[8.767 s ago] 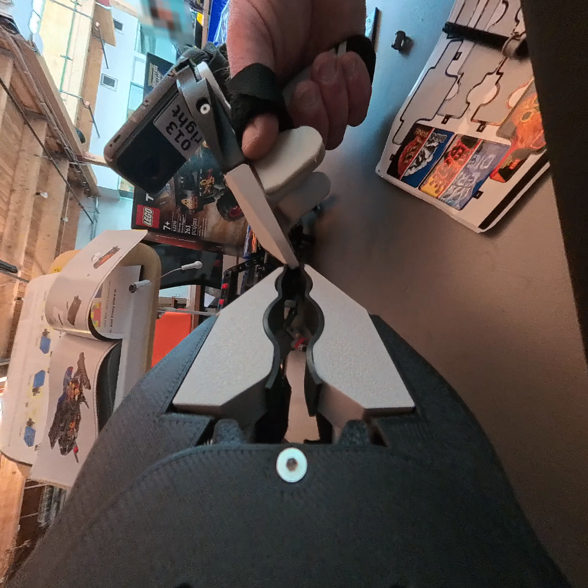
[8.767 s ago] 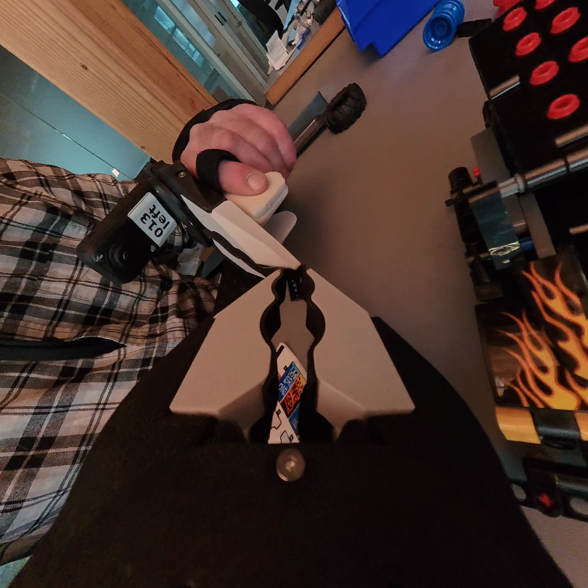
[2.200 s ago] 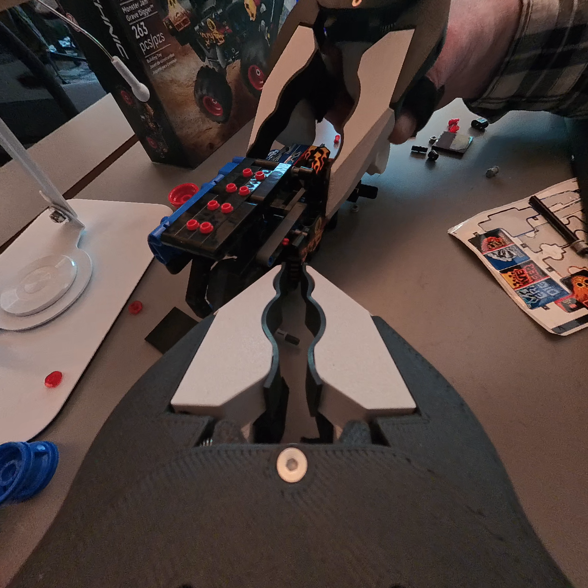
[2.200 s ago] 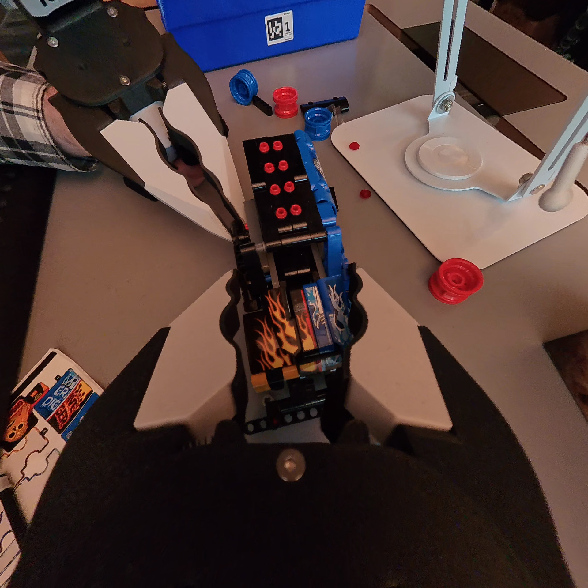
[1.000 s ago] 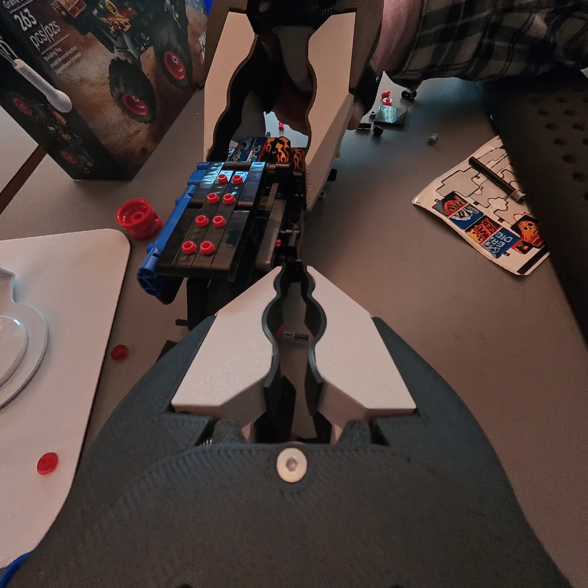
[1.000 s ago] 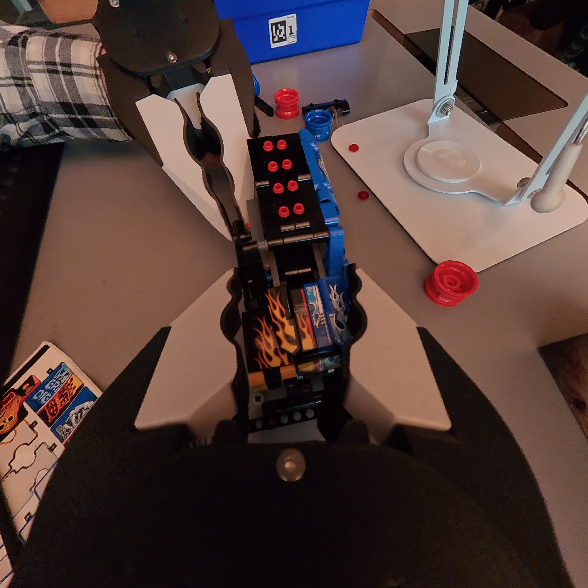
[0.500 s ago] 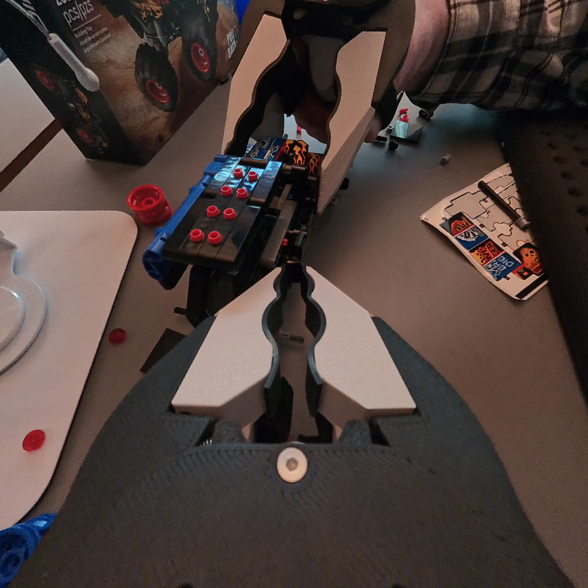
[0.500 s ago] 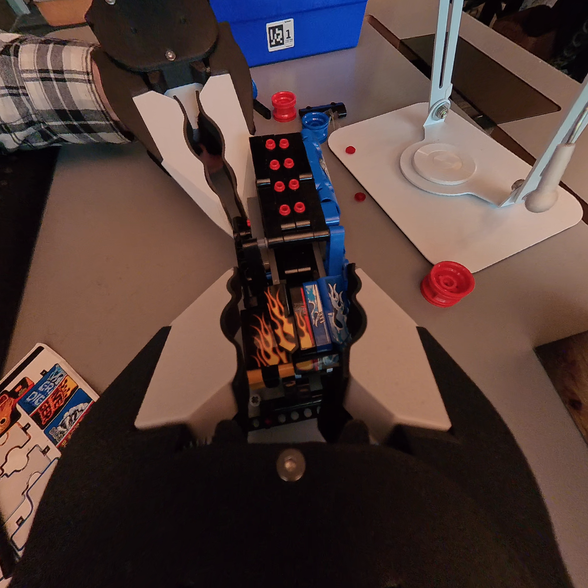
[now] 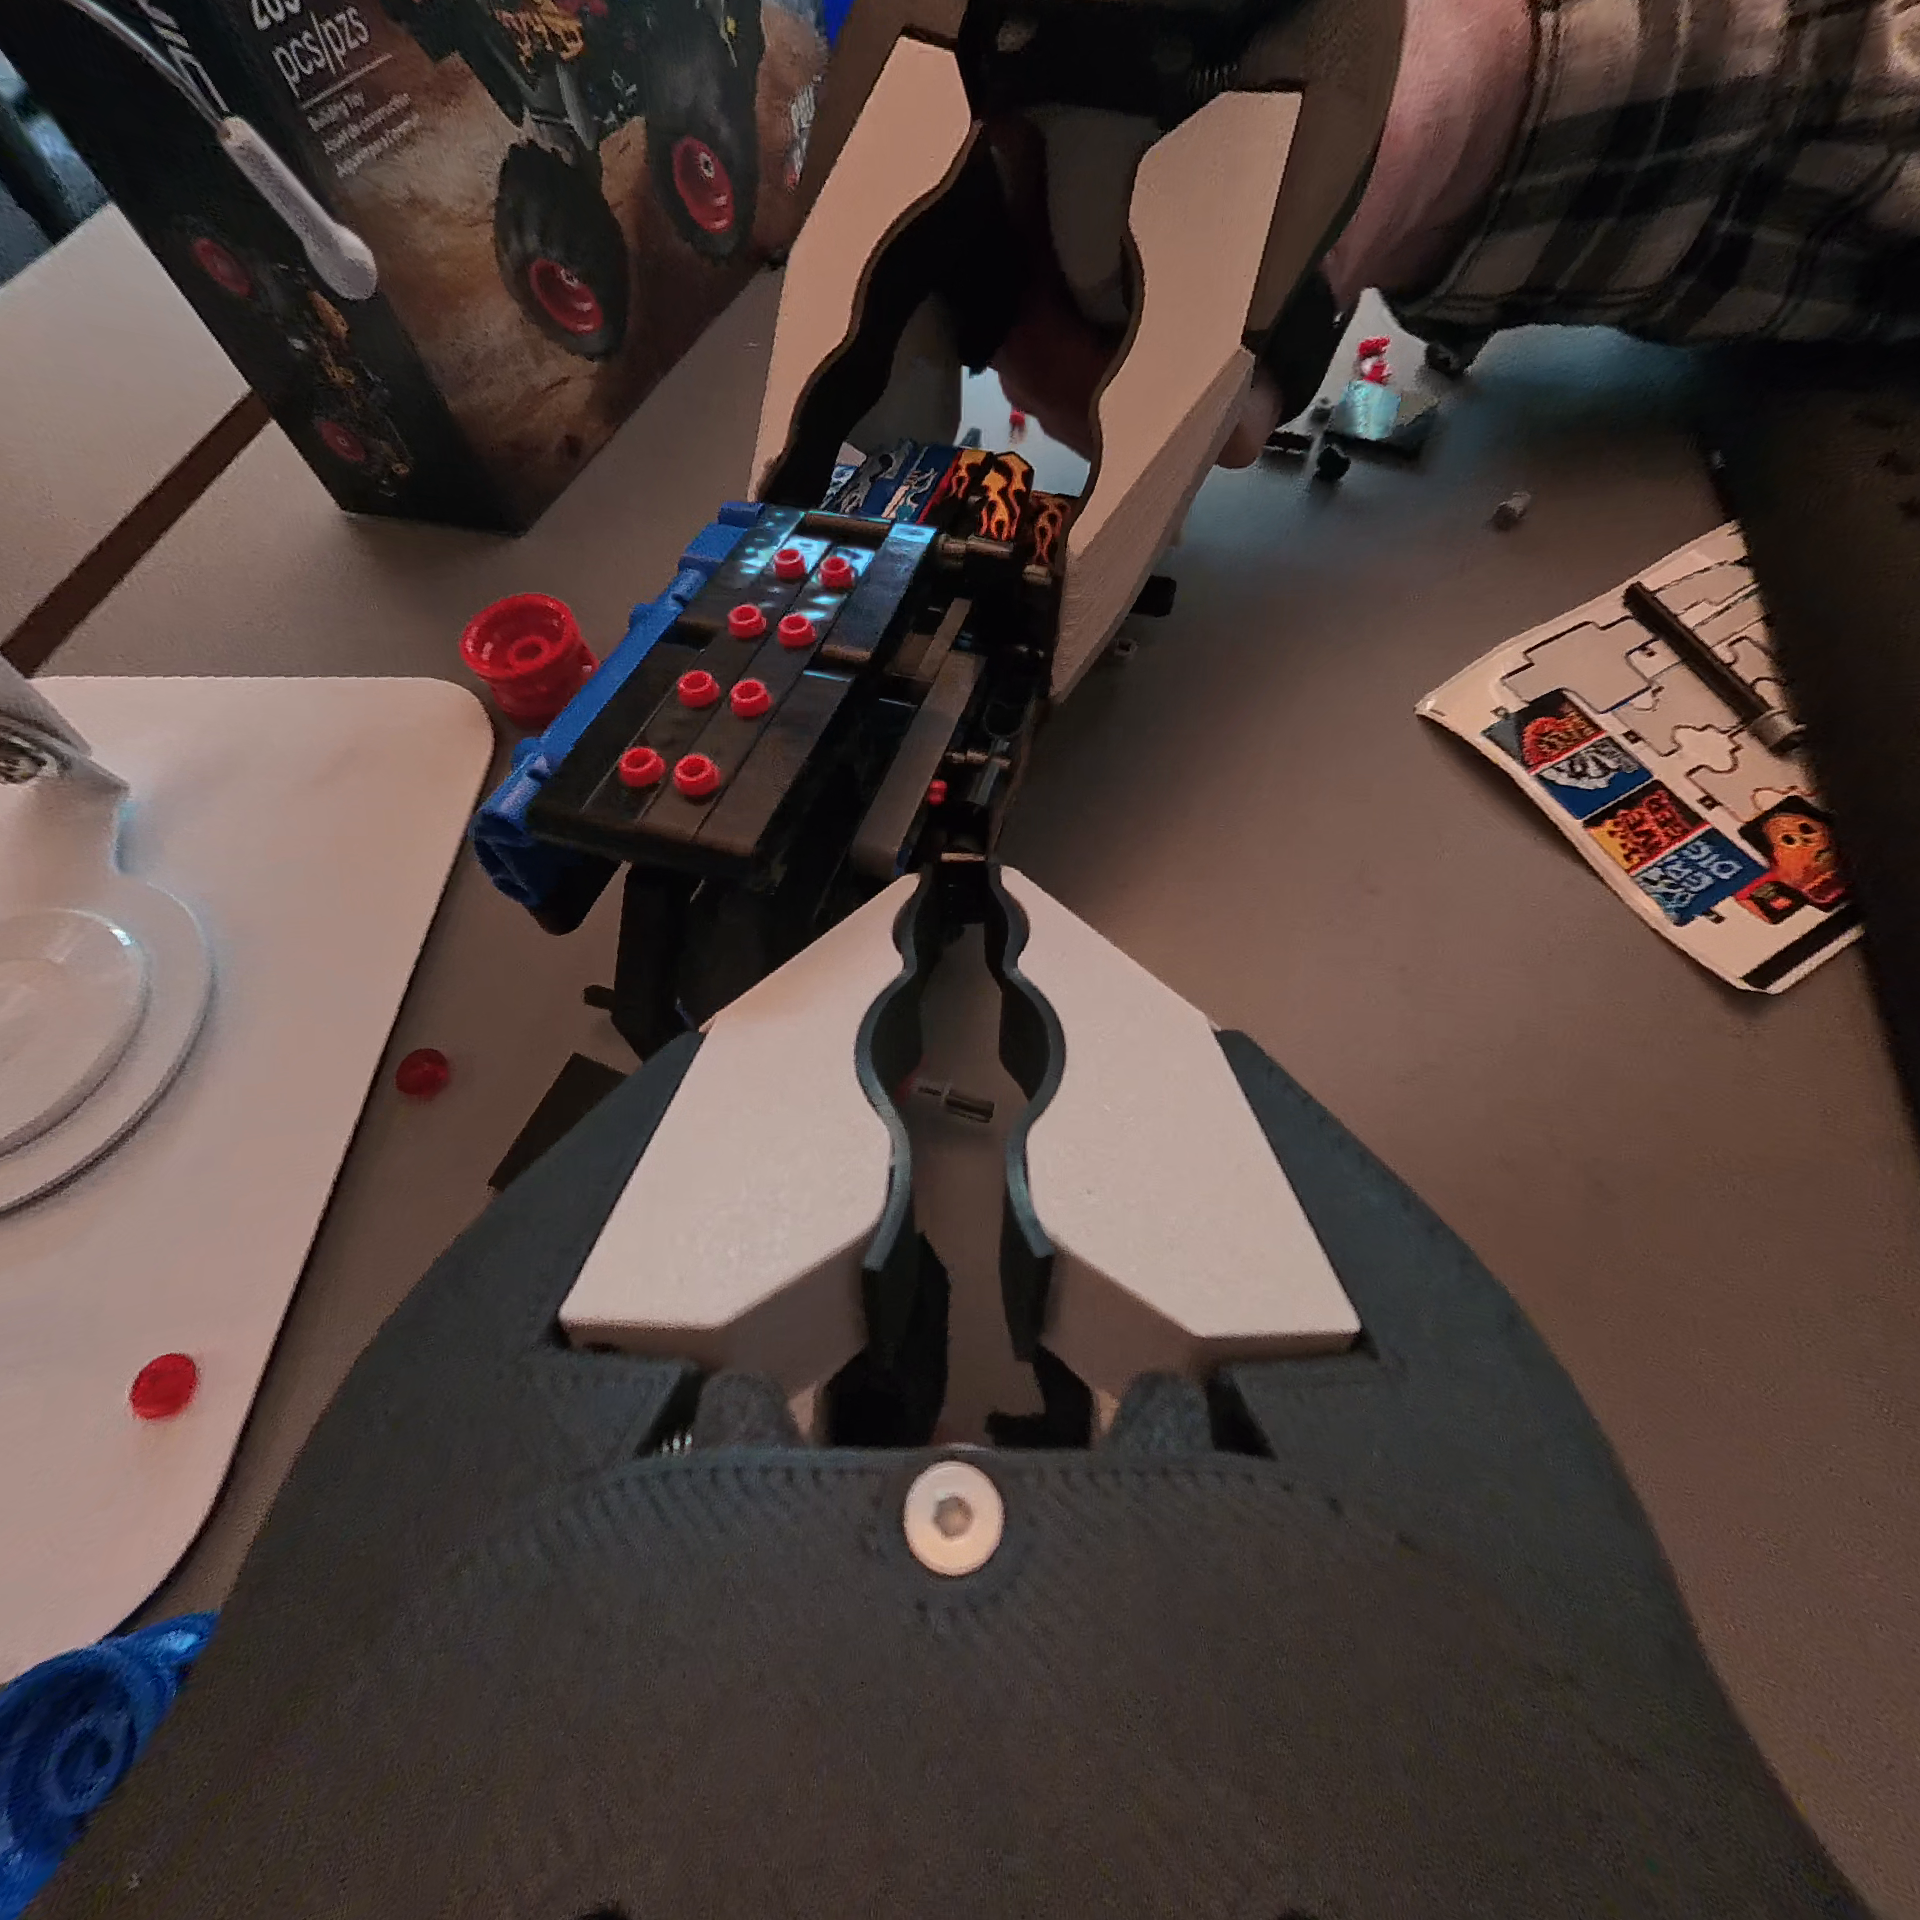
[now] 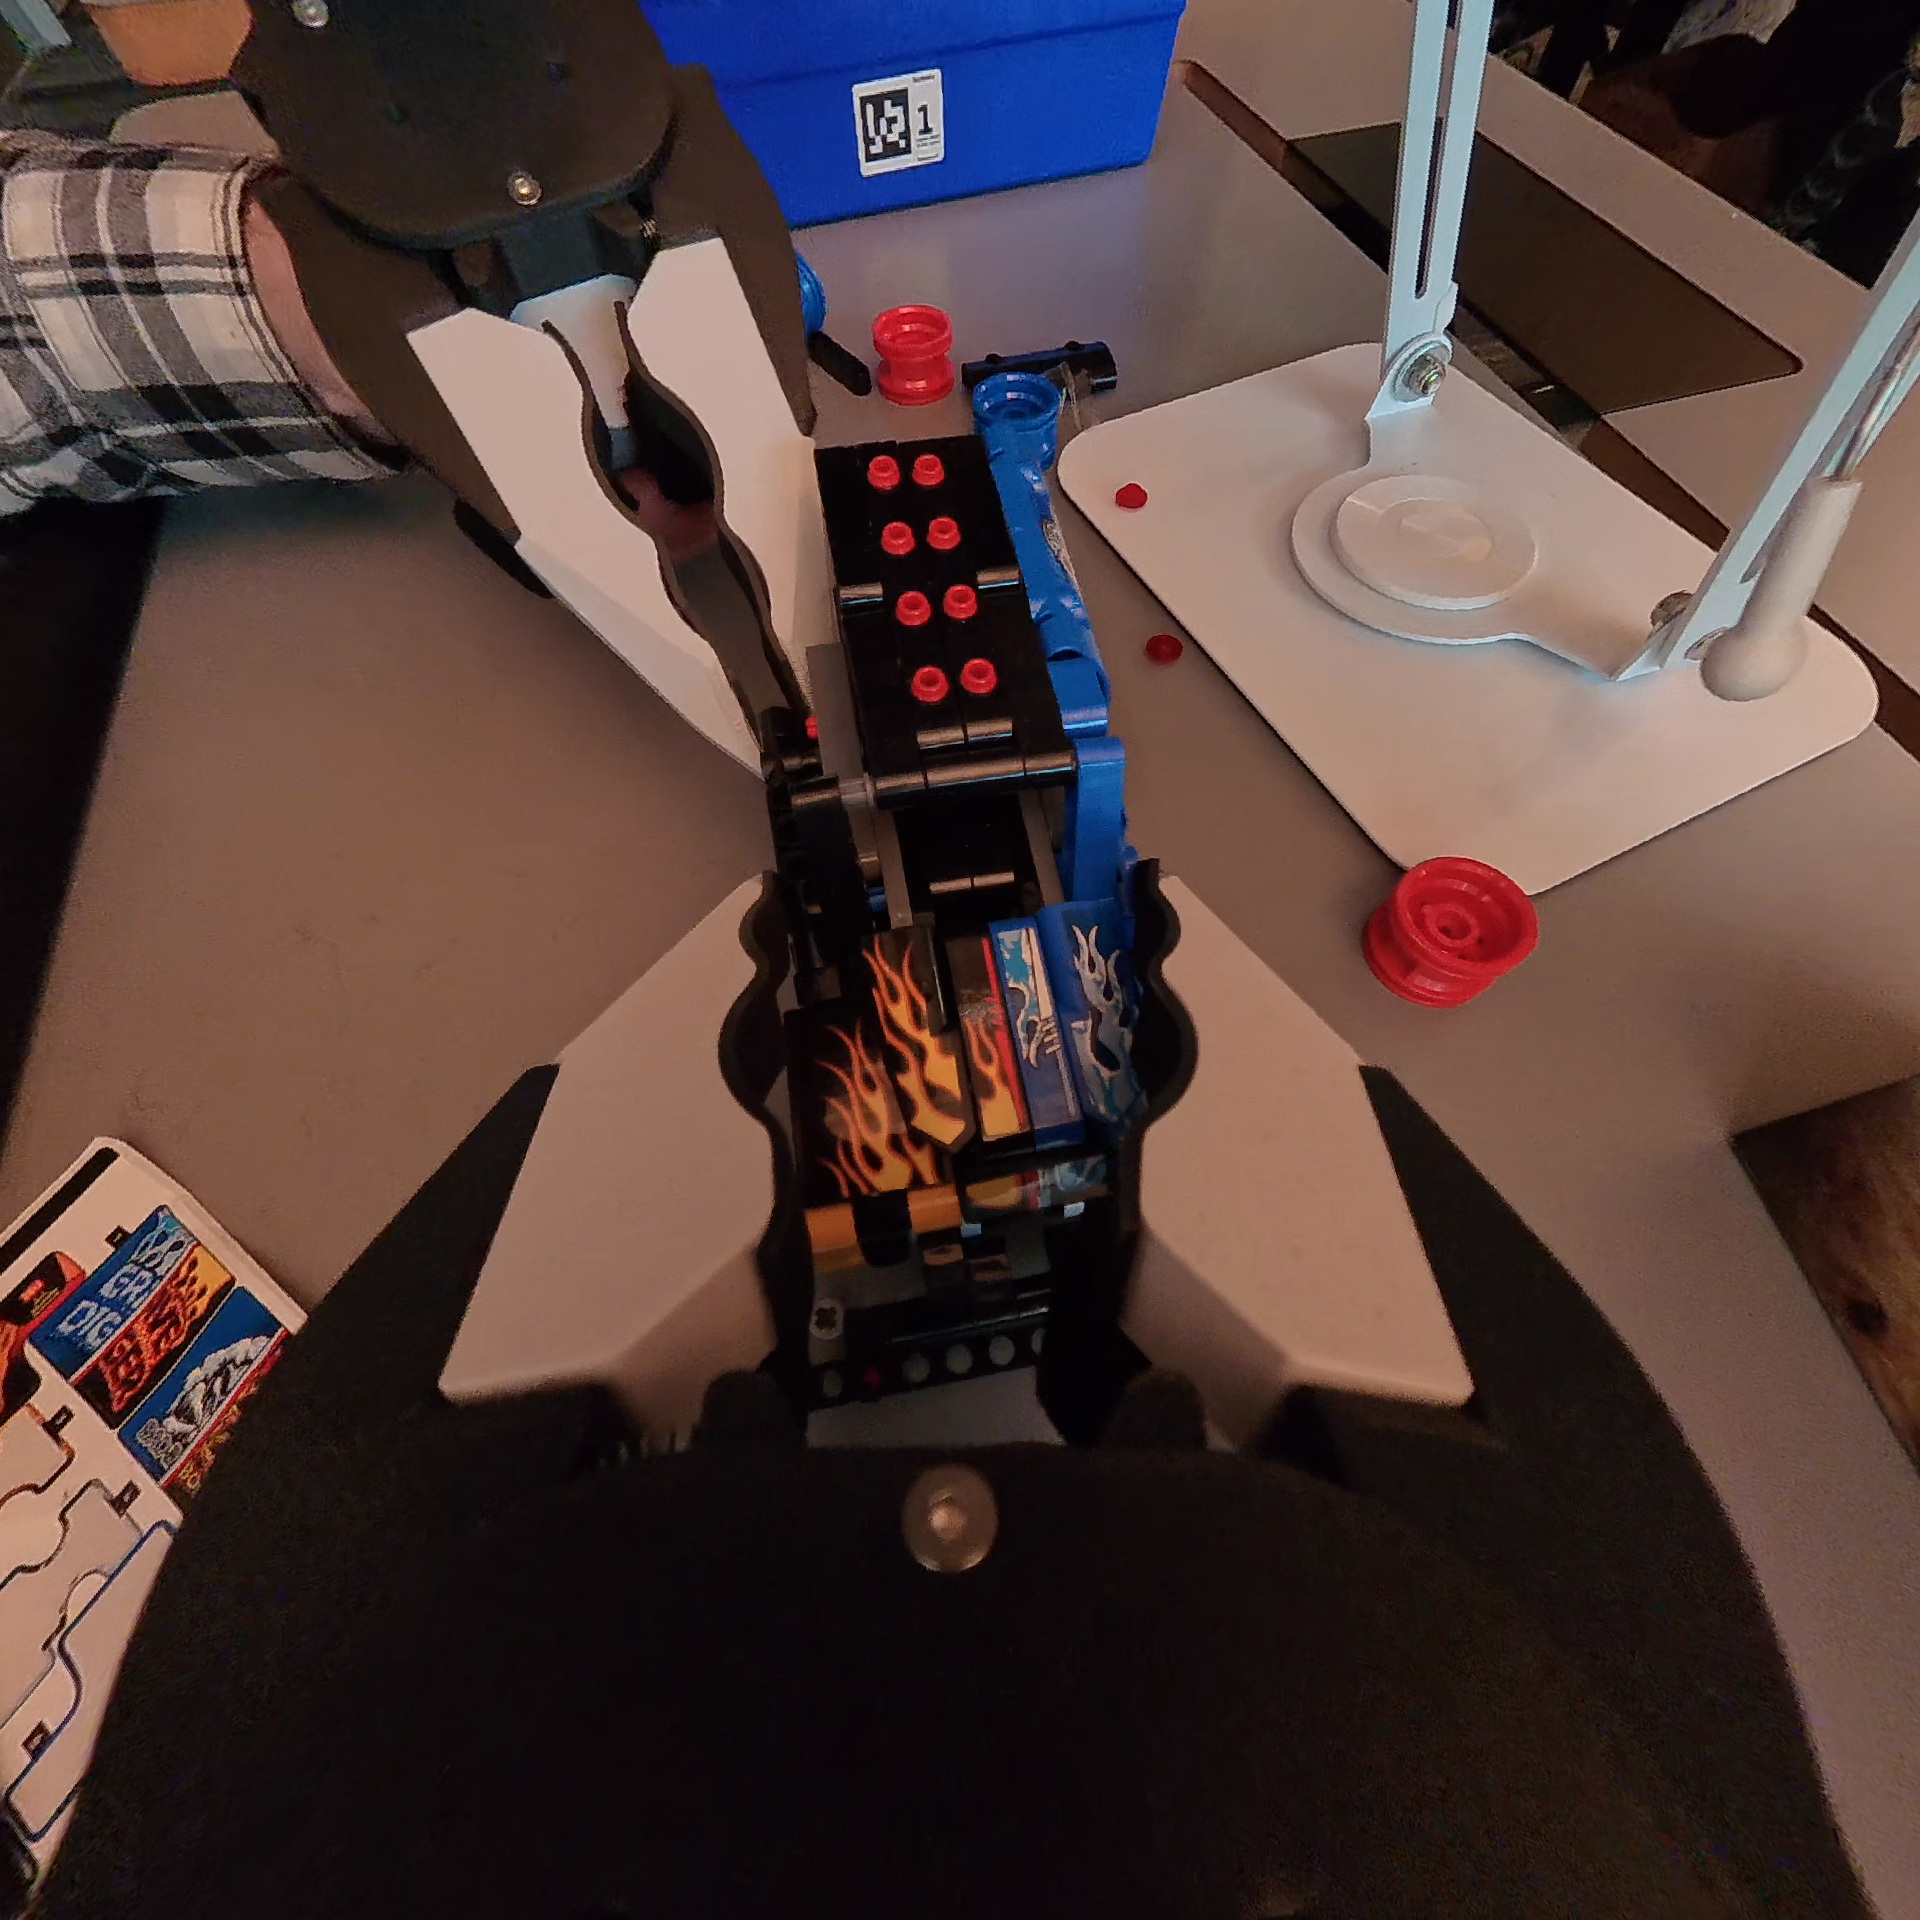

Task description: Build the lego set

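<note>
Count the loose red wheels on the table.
2. One red wheel lies right of the truck, at the corner of the white stand base; the other red wheel sits beyond the truck, near the blue bin. More may be hidden.

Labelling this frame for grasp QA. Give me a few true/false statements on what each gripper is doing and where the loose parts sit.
1. The right gripper is closed around the flame-stickered end of the truck model. True.
2. The left gripper is wide open around the model. False: its fingers are nearly together, tips at the model's black side, seemingly pinching a small dark part there.
3. A red wheel hub lies on the table beside the white stand base. True.
4. The sticker sheet is stuck on top of the model. False: it lies flat on the table, apart from the model.
5. The model's black deck shows eight red studs. True.
</note>
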A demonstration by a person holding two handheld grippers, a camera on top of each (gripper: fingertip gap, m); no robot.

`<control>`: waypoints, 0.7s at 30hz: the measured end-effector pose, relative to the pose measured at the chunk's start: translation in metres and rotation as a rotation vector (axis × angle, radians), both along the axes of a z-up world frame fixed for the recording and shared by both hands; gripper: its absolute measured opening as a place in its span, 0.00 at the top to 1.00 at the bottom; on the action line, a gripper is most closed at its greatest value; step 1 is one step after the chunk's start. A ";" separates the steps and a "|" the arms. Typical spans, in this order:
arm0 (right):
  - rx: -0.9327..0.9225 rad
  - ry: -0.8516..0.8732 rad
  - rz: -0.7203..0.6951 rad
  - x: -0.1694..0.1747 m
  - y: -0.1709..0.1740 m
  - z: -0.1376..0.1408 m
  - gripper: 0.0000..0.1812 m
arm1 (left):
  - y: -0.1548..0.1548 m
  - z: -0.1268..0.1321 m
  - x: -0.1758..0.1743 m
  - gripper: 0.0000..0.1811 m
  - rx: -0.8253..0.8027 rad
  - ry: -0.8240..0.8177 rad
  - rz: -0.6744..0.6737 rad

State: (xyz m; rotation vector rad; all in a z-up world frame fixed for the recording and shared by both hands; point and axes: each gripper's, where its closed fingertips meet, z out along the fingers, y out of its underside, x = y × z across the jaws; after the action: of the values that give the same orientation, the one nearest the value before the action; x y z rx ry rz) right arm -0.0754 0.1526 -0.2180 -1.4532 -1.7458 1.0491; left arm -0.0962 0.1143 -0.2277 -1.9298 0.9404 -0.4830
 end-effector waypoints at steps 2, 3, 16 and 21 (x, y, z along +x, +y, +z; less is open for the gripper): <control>0.000 0.002 0.001 0.000 0.000 0.000 0.63 | 0.000 0.000 0.000 0.97 0.027 0.029 0.014; -0.001 0.002 0.001 0.000 0.000 0.000 0.63 | 0.000 0.001 0.000 0.97 0.038 0.047 0.018; -0.005 0.004 -0.006 0.000 0.000 0.000 0.63 | 0.001 0.003 0.001 0.97 0.012 0.021 0.035; -0.003 0.003 -0.008 0.000 0.001 0.001 0.64 | 0.002 0.003 0.001 0.97 -0.001 0.004 0.017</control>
State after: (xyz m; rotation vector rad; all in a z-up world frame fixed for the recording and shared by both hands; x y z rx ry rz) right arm -0.0758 0.1533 -0.2175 -1.4581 -1.7357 1.0497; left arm -0.0956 0.1158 -0.2248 -1.9386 0.9264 -0.4696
